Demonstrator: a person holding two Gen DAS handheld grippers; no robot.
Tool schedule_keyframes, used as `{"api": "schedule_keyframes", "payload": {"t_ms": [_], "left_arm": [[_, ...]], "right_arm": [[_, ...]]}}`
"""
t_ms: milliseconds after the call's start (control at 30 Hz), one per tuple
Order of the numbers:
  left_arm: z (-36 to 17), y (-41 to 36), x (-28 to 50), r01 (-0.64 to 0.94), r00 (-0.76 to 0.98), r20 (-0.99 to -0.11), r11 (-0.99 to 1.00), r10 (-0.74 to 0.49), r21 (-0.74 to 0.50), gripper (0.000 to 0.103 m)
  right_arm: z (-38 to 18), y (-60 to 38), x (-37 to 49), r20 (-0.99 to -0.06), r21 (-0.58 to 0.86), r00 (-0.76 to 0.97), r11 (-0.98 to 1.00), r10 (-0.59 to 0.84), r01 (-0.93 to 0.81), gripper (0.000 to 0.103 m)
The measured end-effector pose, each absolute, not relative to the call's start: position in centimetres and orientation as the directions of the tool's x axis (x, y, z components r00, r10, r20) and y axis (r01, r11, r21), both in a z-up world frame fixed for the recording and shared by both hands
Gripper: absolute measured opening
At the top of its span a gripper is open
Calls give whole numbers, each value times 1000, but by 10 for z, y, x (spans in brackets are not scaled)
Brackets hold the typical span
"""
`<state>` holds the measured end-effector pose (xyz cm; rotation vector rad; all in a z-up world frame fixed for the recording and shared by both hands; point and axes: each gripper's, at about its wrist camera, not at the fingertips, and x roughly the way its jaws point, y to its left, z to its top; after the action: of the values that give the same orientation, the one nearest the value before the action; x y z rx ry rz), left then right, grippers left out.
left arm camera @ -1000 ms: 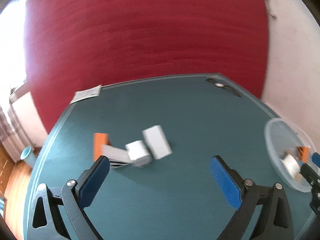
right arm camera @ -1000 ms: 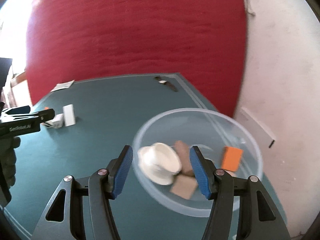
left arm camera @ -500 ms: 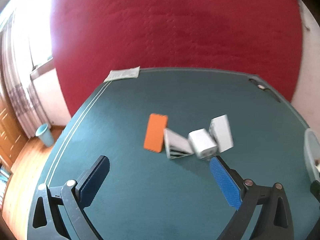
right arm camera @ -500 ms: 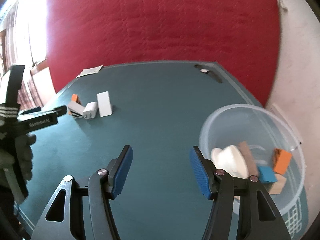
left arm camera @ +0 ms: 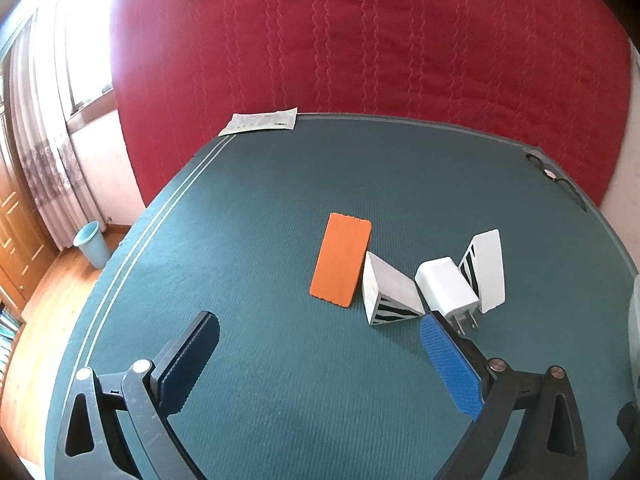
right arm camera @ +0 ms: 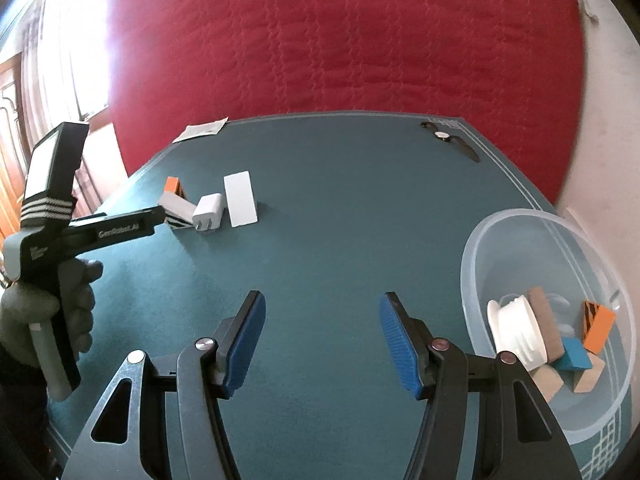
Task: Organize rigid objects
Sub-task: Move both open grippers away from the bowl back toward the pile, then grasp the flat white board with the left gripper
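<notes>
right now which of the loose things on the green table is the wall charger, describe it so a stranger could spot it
On the green felt table a short row of four loose pieces lies ahead of the open left gripper. The white cube-shaped wall charger sits third from the left, between the grey striped wedge block and the tall white slab. It alone has two metal prongs sticking out toward the camera.

The table (left arm camera: 280,360) wears ribbed matt teal cloth; the charger (left arm camera: 446,286) is smooth glossy white plastic (the bowl (right arm camera: 480,240) translucent plastic).
</notes>
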<state>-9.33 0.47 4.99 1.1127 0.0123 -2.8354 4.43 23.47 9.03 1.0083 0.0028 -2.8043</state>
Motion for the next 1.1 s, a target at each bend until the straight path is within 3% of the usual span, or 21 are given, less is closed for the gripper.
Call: {"api": "schedule_keyframes", "payload": {"t_ms": [667, 867, 1100], "left_arm": [[40, -32, -106, 217, -668, -724, -976, -170, 28, 102], [45, -11, -103, 146, -700, -707, -989, -98, -8, 102], [40, 9, -115, 126, -694, -712, -992, -108, 28, 102]], "right_arm": [[79, 231, 45, -649, 46, -747, -987, -147, 155, 61], [76, 229, 45, -655, 44, -741, -986, -149, 160, 61], [74, 228, 45, -658, 44, -738, -986, -150, 161, 61]]}}
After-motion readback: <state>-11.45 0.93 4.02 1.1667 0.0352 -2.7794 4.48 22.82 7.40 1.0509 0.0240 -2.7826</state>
